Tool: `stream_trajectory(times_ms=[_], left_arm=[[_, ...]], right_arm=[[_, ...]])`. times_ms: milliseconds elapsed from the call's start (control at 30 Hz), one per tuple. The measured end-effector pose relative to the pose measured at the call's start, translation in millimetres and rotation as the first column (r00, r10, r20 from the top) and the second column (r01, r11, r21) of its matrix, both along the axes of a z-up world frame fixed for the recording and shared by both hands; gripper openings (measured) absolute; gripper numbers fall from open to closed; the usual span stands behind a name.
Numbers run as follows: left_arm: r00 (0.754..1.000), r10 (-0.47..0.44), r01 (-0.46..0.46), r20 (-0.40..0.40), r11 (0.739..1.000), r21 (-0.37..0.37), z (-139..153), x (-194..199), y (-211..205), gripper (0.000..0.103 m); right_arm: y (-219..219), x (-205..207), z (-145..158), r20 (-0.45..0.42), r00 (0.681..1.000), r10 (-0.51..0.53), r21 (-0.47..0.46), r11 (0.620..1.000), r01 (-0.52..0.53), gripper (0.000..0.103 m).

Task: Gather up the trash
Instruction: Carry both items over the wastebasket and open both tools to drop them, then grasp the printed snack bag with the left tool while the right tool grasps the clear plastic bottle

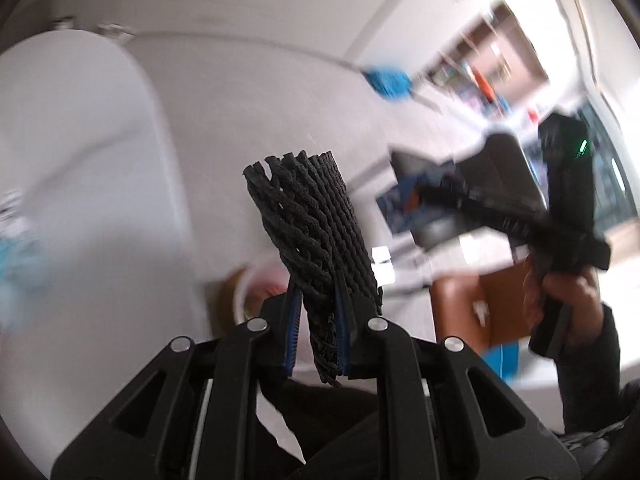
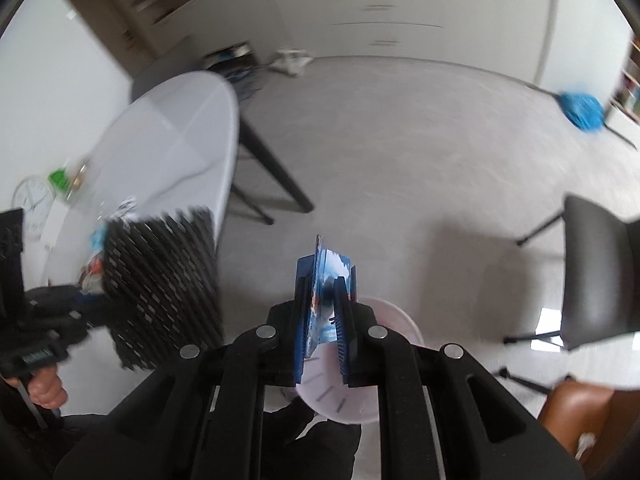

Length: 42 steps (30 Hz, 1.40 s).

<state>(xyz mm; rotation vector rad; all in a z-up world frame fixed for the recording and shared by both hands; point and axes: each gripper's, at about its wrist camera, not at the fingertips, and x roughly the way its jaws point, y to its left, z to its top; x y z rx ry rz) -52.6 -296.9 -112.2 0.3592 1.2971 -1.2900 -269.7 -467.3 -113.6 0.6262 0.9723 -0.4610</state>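
My left gripper (image 1: 318, 300) is shut on a black ribbed foam sleeve (image 1: 308, 220) that sticks up between its blue pads. The sleeve also shows at the left of the right wrist view (image 2: 160, 284), held in the air beside the table. My right gripper (image 2: 325, 292) is shut on a blue and white wrapper (image 2: 326, 280), held over a white round bin (image 2: 360, 384) on the floor. In the left wrist view the right gripper (image 1: 404, 200) is at the right with the wrapper (image 1: 400, 204), and the bin rim (image 1: 244, 280) shows behind the sleeve.
A white round table (image 2: 180, 136) with small items and scraps (image 2: 96, 236) stands at the left. A dark chair (image 2: 596, 268) and a brown seat (image 2: 576, 412) are at the right. A blue mop head (image 2: 582, 110) lies on the grey floor.
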Motion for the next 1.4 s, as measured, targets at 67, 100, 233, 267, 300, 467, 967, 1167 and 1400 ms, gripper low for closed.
stream_trajectory(times_ms=[67, 100, 233, 267, 300, 467, 967, 1167, 1400], left_arm=[[0.999, -0.052, 0.052, 0.003, 0.997, 0.050, -13.5, -12.7, -15.9, 0.015], [0.997, -0.081, 0.081, 0.003, 0.994, 0.077, -21.2, -17.8, -22.5, 0.015], [0.985, -0.172, 0.167, 0.017, 0.974, 0.156, -39.6, -43.0, -46.9, 0.017], [0.984, -0.177, 0.173, 0.010, 0.972, 0.162, -41.7, -45.1, -49.3, 0.019], [0.983, -0.182, 0.179, 0.001, 0.970, 0.167, -43.2, -51.0, -51.5, 0.027], [0.986, -0.168, 0.168, -0.013, 0.971, 0.169, -47.4, -59.8, -59.5, 0.048], [0.990, 0.101, -0.110, 0.098, 0.990, 0.085, -11.3, -48.8, -47.6, 0.092], [0.934, 0.292, -0.301, 0.207, 0.954, 0.011, 18.9, -24.3, -9.1, 0.095], [0.836, 0.467, -0.474, 0.288, 0.879, -0.049, 46.2, 3.1, 49.4, 0.095]], right_arm=[[-3.7, -12.6, -2.1, 0.003, 1.000, -0.029, 0.007, 1.000, 0.029, 0.015], [-6.3, -23.8, -5.0, 0.005, 0.999, -0.045, 0.011, 0.999, 0.045, 0.015], [-7.4, -34.9, -12.9, 0.017, 0.996, -0.082, 0.037, 0.996, 0.082, 0.015], [-8.7, -37.2, -15.9, 0.020, 0.996, -0.087, 0.044, 0.995, 0.086, 0.015], [-9.8, -40.1, -19.5, 0.023, 0.996, -0.090, 0.052, 0.995, 0.089, 0.015], [-14.5, -53.0, -28.6, 0.030, 0.996, -0.084, 0.079, 0.994, 0.081, 0.015], [-5.1, -39.6, -22.8, 0.005, 1.000, -0.023, 0.013, 1.000, 0.023, 0.081], [6.6, -12.4, -8.3, -0.001, 0.999, 0.044, -0.068, 0.997, -0.044, 0.100], [29.1, 26.3, 4.0, -0.002, 0.989, 0.150, -0.119, 0.982, -0.149, 0.100]])
